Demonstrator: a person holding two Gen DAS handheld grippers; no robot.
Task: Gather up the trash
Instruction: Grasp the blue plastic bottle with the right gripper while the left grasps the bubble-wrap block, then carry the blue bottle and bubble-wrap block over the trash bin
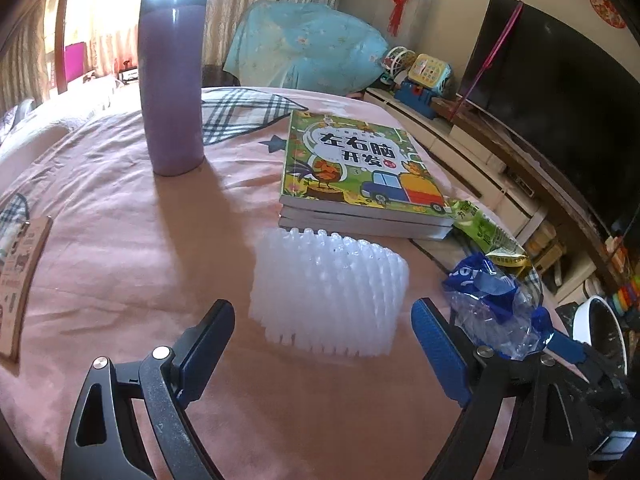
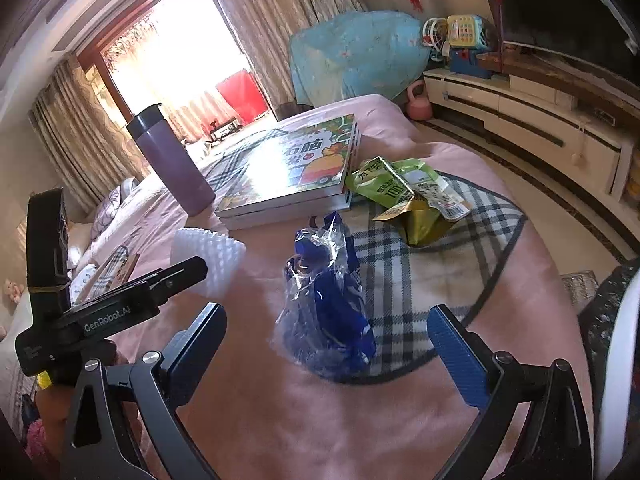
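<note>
On the pink bed, the left gripper has its fingers spread apart around a white ribbed plastic tray, not touching it. The right gripper likewise has its fingers apart, flanking a crumpled blue wrapper, with a green snack bag lying beyond beside the books.

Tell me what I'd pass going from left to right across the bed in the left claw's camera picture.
Brown card → purple flask → white ridged plastic piece → crumpled blue and clear wrapper. The books and the green packet overlap these, so I leave them out.
</note>
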